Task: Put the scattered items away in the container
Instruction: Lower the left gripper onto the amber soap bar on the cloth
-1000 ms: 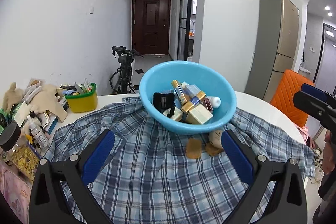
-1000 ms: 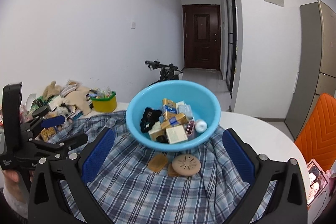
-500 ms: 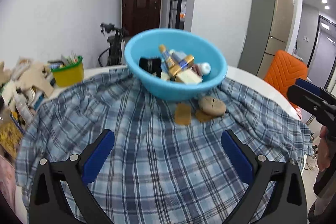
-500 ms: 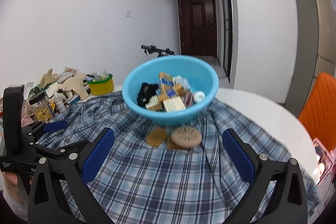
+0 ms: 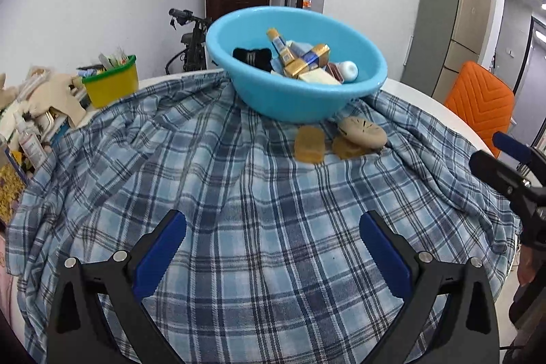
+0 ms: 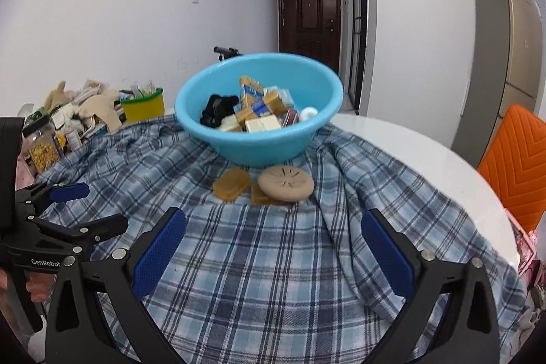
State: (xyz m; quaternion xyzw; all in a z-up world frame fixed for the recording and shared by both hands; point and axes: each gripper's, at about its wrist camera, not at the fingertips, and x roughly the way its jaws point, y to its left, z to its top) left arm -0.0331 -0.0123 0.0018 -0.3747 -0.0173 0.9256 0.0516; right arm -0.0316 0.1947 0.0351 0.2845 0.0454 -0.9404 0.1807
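A light blue bowl sits on a blue plaid cloth spread over the white counter, and it already holds a heap of small things – gold-and-blue packets, a cream box, a black bundle and a white round cap. Three items lie on the cloth just in front of the bowl: an amber soap bar to the left, a round tan disc with slots to the right, and a second amber piece partly under the disc (touching it, as far as can be told). The left hand-held gripper hovers above the cloth well short of these items, its blue-padded fingers spread wide with nothing between them. The right hand-held gripper hangs likewise over the cloth, jaws released and empty – in the left wrist view it shows at the right edge. At the far left of the counter stand a yellow tub with a green rim, a jar of yellow bits and a pile of beige fabric; an orange chair stands beyond the counter on the right
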